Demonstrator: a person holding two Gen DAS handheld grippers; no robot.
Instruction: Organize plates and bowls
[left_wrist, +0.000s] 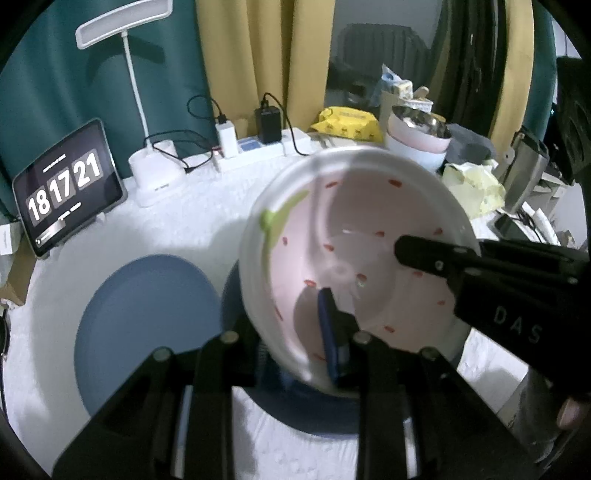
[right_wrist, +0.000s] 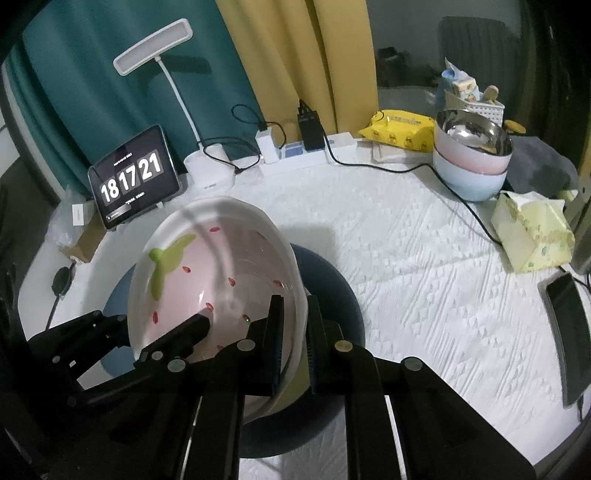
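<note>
Silvery phone (right_wrist: 567, 334), right view only

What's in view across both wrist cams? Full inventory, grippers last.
strawberry bowl: 1, pink with white rim, tilted, held above the dark blue plate
dark blue plate: 1, under the bowl
lighter blue plate: 1, on the table left of the dark one
stacked bowls: steel on pink on pale blue, back right
tablet clock: 1, black, reads 18 17 21, back left
desk lamp: 1, white, beside the tablet
power strip: 1, white, chargers plugged in, back edge
yellow packet: 1, back, by the bowls
tissue box: 1, pale yellow, right
phone: 1, dark, right edge
left gripper: clamped on the bowl's near rim
right gripper: clamped on the bowl's right rim
</note>
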